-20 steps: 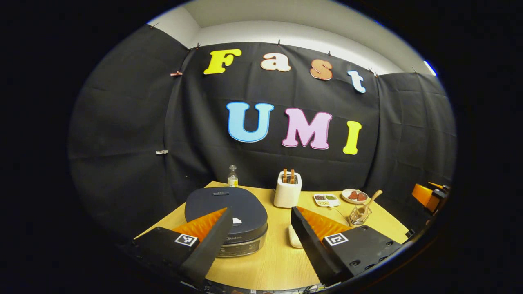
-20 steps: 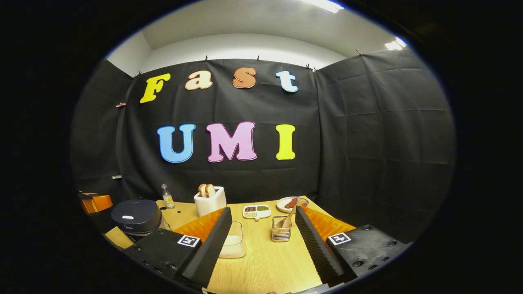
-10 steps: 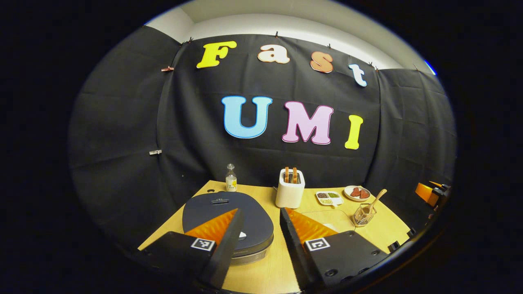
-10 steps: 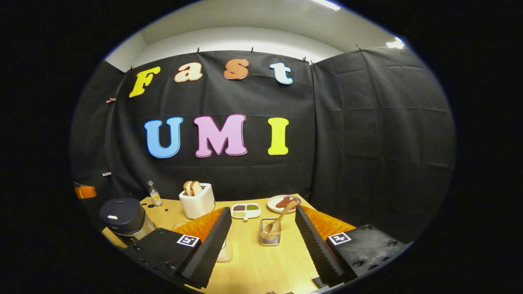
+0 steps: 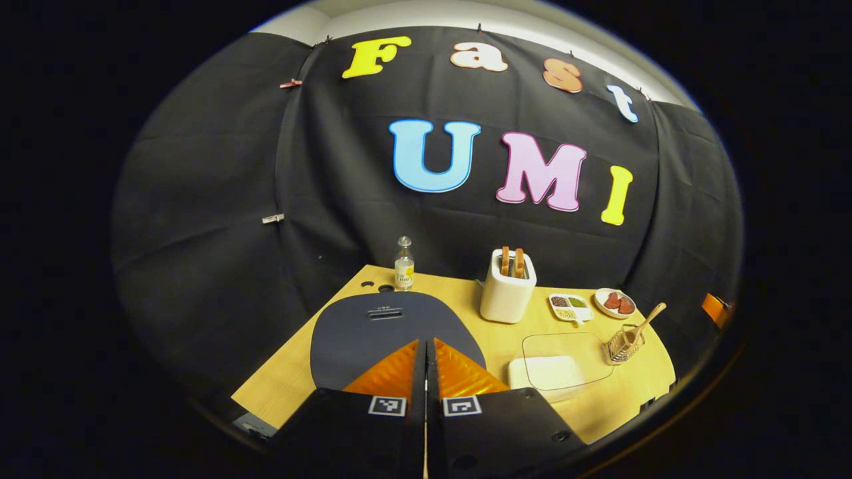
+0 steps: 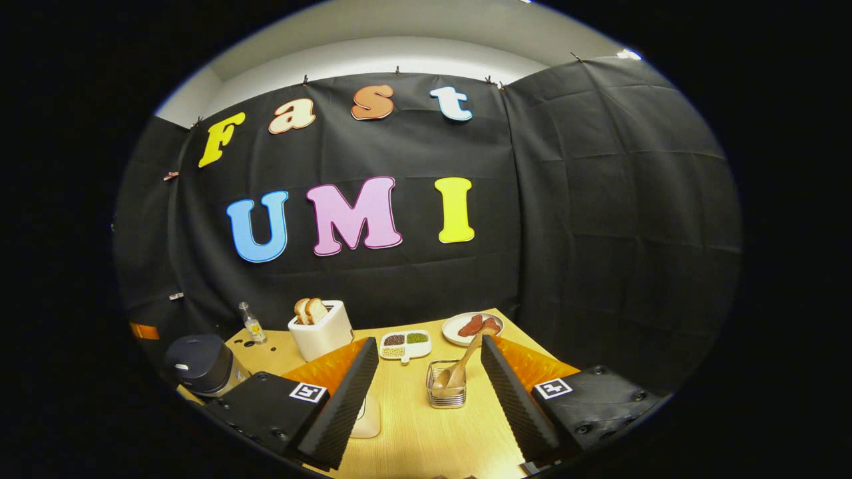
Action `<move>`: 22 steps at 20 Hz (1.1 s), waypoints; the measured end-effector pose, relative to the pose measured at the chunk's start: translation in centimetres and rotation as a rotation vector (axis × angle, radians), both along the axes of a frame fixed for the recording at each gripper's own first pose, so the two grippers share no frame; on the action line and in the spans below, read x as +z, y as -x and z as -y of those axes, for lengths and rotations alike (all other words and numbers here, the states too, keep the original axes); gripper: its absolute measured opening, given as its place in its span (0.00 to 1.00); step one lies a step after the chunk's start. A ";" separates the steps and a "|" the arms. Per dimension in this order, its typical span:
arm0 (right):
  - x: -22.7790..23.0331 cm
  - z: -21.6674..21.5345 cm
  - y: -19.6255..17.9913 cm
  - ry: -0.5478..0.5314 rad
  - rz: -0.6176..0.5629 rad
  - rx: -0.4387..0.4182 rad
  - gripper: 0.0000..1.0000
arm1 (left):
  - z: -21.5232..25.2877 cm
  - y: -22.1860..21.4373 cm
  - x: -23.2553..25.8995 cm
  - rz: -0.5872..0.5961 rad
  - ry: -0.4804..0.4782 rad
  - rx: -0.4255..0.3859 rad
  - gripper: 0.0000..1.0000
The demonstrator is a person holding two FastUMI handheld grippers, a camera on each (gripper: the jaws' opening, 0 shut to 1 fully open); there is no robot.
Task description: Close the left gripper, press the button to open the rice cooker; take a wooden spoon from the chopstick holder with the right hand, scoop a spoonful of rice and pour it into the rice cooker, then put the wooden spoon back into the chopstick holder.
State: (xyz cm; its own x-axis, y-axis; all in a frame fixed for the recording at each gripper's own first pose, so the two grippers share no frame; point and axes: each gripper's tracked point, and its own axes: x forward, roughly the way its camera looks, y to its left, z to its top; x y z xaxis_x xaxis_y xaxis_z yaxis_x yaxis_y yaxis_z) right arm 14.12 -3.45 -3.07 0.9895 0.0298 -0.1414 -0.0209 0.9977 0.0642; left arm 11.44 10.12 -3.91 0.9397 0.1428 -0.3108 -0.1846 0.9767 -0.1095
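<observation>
Dark slate-blue rice cooker (image 5: 393, 329) on a pale wood-grain table (image 5: 293, 372); white toaster (image 5: 507, 296) with browned bread; pale wooden spoon (image 6: 466, 356) in a silvery wire chopstick holder (image 6: 446, 389); red food on white plate (image 6: 472, 327).

Left gripper (image 5: 426, 346) closed (fingers touching); right gripper (image 6: 426, 359) spread wide.

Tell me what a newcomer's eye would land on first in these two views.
In the left gripper view, the left gripper, its fingers pressed together, points at the dark lid of the rice cooker, which is shut, at the table's near left. In the right gripper view, the right gripper stands open, framing the chopstick holder with the wooden spoon leaning in it. Behind stands a white toaster with bread slices in it.
</observation>
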 end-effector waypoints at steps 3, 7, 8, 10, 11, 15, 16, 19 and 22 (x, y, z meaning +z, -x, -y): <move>-0.3 0.4 -1.1 0.006 0.000 0.006 0.97 | -0.1 -1.1 -2.5 -0.074 0.052 -0.006 0.06; -1.0 1.1 -2.3 -0.004 -0.014 -0.006 0.92 | -0.1 -1.5 -5.6 -0.156 0.134 0.002 0.06; -1.1 1.3 -2.5 -0.005 -0.018 -0.011 0.92 | -0.1 -1.5 -6.1 -0.169 0.141 0.005 0.06; -1.5 1.3 -2.8 0.002 -0.023 -0.011 0.98 | 0.0 -1.5 -7.1 -0.193 0.147 0.012 0.04; -1.7 1.2 -3.0 0.011 -0.025 -0.006 0.98 | 0.1 -1.3 -7.3 -0.202 0.155 0.015 0.06; -2.6 0.5 -3.3 0.023 -0.041 0.021 0.98 | 0.1 -1.6 -7.8 -0.216 0.156 0.020 0.07; -2.7 0.4 -3.4 0.022 -0.045 0.025 0.98 | 0.2 -1.2 -7.7 -0.219 0.149 0.020 0.07; -3.1 0.4 -3.4 0.020 -0.050 0.029 0.98 | 0.1 -1.4 -7.8 -0.212 0.132 0.026 0.07; -3.3 0.8 -3.2 0.015 -0.058 0.023 0.98 | 0.1 -1.5 -8.1 -0.194 0.110 0.026 0.07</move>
State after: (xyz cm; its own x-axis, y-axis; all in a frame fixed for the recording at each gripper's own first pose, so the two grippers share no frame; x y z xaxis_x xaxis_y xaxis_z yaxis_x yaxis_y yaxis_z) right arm 17.35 -4.24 -6.37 0.9786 0.0496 -0.1996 -0.0402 0.9979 0.0510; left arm 12.89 10.02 -12.02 0.8572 0.1220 -0.5003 -0.2380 0.9554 -0.1747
